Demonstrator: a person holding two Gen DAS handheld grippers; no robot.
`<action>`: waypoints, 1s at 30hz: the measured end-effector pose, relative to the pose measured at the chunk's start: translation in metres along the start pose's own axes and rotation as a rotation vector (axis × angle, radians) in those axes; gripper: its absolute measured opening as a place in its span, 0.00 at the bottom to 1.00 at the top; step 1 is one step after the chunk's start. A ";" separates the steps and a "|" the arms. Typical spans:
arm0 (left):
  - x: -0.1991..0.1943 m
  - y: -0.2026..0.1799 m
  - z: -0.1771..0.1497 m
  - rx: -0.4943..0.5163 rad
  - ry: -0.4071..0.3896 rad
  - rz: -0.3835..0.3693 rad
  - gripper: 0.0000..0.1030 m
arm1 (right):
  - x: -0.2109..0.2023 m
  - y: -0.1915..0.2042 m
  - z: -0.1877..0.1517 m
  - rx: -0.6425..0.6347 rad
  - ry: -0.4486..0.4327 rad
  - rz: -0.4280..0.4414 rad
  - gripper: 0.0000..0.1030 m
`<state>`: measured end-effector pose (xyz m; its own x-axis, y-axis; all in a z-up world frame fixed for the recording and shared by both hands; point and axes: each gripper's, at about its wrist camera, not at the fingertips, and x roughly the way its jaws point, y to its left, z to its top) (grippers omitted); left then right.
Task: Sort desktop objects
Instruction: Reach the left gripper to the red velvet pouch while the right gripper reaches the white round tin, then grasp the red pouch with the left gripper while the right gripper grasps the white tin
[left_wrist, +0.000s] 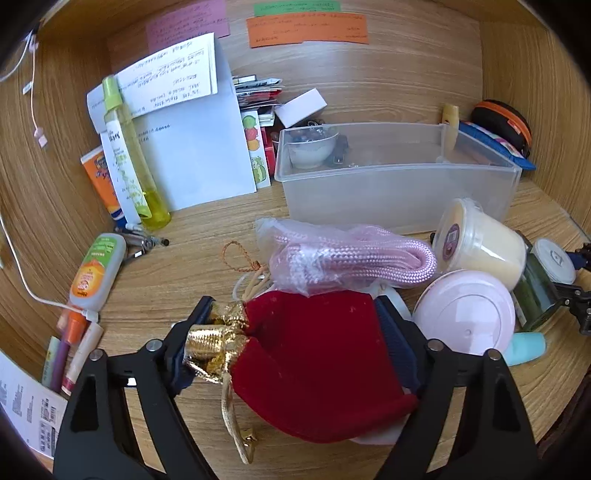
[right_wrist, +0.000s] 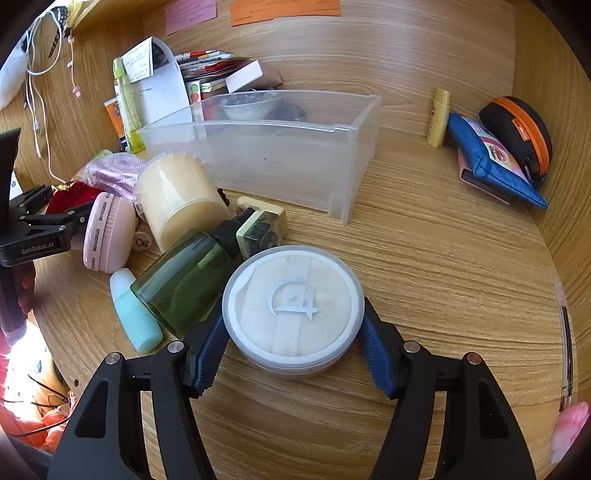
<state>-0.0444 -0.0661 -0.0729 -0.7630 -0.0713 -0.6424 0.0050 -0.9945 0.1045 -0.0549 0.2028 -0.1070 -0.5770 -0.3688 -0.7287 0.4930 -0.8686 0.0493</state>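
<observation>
red pouch (left_wrist: 317, 354) lying crosswise, gold neck pointing left, left tongs (left_wrist: 291, 332) pinching it | right tongs (right_wrist: 293, 354) gripping round powder tub (right_wrist: 293, 306), lid facing up | wood-grain bench (right_wrist: 443, 277)

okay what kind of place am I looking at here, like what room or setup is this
Probably a home desk nook: wood-grain desktop with wood walls, coloured notes stuck on the back panel, charger cables, and toiletries around a clear plastic bin.
</observation>
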 end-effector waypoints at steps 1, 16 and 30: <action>-0.001 0.001 -0.001 -0.005 -0.002 0.002 0.79 | -0.001 -0.002 -0.001 0.009 -0.001 0.003 0.60; -0.021 0.021 -0.009 -0.111 -0.057 -0.043 0.46 | -0.025 -0.012 0.001 0.054 -0.074 0.027 0.60; -0.064 0.051 -0.014 -0.176 -0.137 0.011 0.42 | -0.041 -0.013 0.011 0.042 -0.125 0.055 0.60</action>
<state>0.0139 -0.1132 -0.0375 -0.8430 -0.0831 -0.5315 0.1171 -0.9926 -0.0305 -0.0449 0.2251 -0.0699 -0.6275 -0.4522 -0.6339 0.4997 -0.8582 0.1176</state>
